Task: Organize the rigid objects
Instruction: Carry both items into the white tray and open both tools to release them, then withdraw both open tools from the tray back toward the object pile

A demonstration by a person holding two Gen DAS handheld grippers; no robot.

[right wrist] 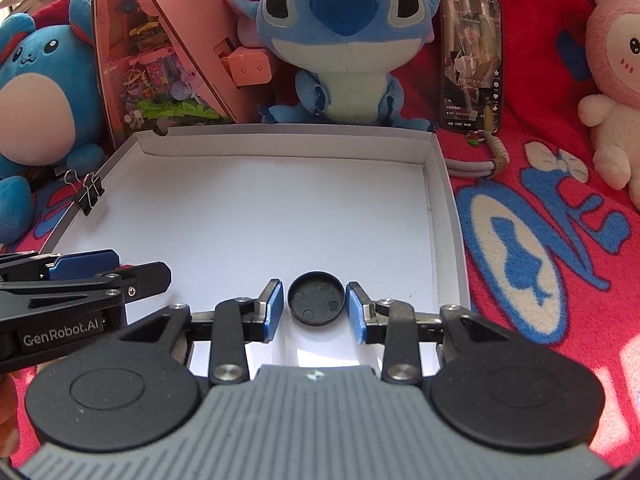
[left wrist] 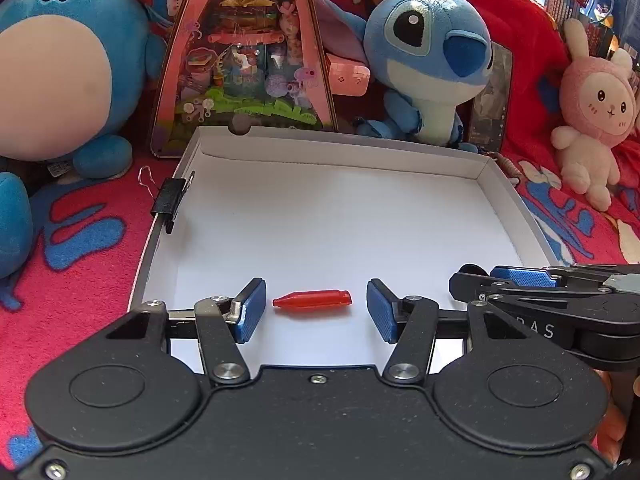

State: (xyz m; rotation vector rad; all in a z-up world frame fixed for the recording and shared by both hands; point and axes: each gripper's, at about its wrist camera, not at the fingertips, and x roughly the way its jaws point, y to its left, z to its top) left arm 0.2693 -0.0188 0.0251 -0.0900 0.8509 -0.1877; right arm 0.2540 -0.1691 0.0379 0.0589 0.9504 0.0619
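Observation:
A shallow white cardboard box lid (left wrist: 332, 152) (right wrist: 280, 140) lies on a red blanket. In the left wrist view a small red pen cap (left wrist: 313, 300) lies on the box floor between the blue pads of my left gripper (left wrist: 316, 308), which is open and not touching it. In the right wrist view a round black lid (right wrist: 316, 298) lies on the box floor between the pads of my right gripper (right wrist: 316, 308), which is open with small gaps on both sides. A black binder clip (left wrist: 170, 200) (right wrist: 90, 194) is clamped on the box's left wall.
Plush toys line the back: a blue round one (left wrist: 60, 60), Stitch (right wrist: 344, 36) and a pink bunny (left wrist: 592, 108). A pink triangular toy box (left wrist: 244, 52) and a phone (right wrist: 472, 60) lean behind the box. The right gripper's side shows in the left wrist view (left wrist: 560, 292).

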